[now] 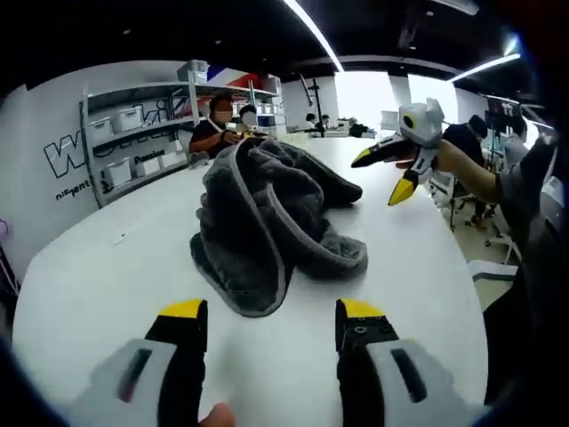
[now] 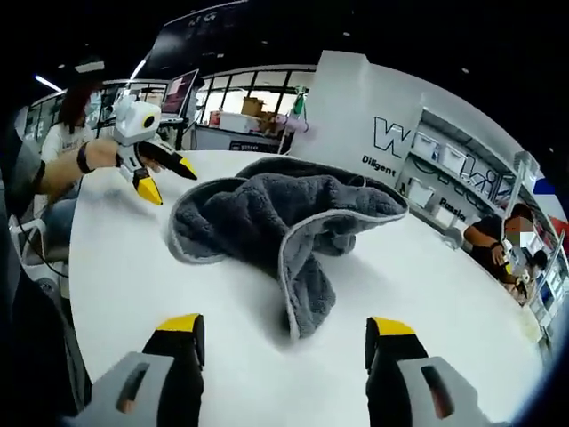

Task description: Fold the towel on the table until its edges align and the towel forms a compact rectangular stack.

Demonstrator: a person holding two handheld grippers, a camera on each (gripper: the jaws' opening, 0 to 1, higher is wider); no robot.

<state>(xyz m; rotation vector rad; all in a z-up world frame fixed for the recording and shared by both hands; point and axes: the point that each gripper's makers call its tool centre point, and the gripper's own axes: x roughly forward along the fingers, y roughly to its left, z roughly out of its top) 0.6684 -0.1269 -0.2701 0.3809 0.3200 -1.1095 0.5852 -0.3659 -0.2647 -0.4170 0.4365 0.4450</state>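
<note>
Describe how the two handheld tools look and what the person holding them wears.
Each tool has a light grey body with two black jaws capped in yellow. The left tool and the right tool both carry dark slots on their grey housings. From the side, the right tool looks beak-like. The person wears a dark wristband and a dark sleeve.

Bare table (image 1: pixel 107 285) lies open right ahead of both pairs of spread jaws; beyond, the crumpled grey towel (image 1: pixel 267 222) blocks the middle, with seemingly clear tabletop round it.
</note>
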